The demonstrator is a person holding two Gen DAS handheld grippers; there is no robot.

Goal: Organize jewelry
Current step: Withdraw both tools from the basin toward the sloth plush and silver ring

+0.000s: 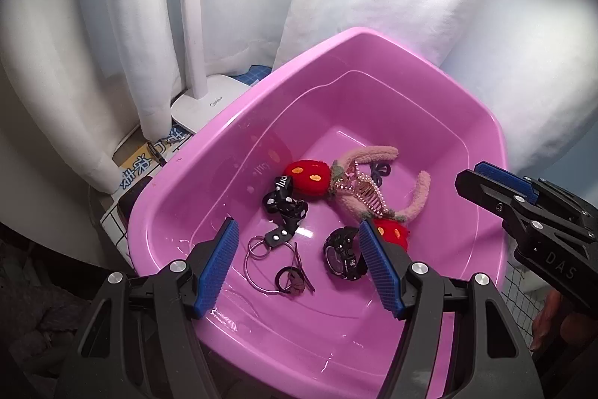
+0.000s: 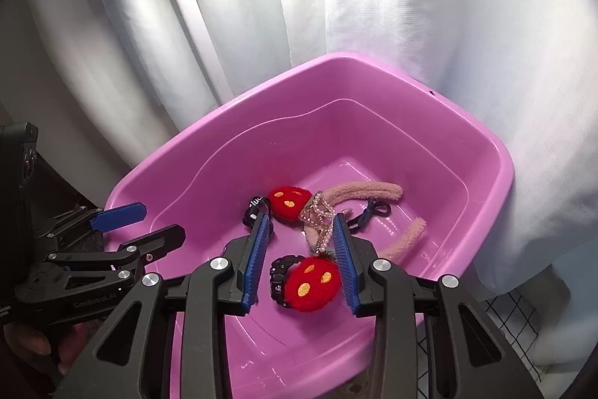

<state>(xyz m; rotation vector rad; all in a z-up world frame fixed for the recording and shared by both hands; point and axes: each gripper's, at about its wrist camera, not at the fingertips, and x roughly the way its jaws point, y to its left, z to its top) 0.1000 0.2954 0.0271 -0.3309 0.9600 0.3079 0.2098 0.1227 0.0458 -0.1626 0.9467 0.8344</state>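
Note:
A pink plastic basin [image 1: 209,137] holds the jewelry. Inside lie a fluffy pink band with red plush strawberries [image 1: 310,176], a beaded hair comb [image 1: 358,191], a black watch [image 1: 342,253], a black keychain strap with metal rings [image 1: 278,234], dark hair ties with a clip [image 1: 295,281] and a small dark bow tie [image 1: 379,171]. My left gripper [image 1: 297,225] hangs open above the basin's near side, holding nothing. My right gripper [image 2: 302,217] is open over the comb [image 2: 317,215] and a red strawberry [image 2: 314,279], its pads clear of both. The watch [image 2: 278,273] peeks out beside that strawberry.
White curtains surround the basin [image 2: 187,144]. A white lamp base [image 1: 209,103] stands behind its left rim. A wire grid [image 2: 515,316] shows at the lower right. A hand [image 2: 33,343] holds the left gripper [image 2: 160,221], near a black device [image 2: 15,174].

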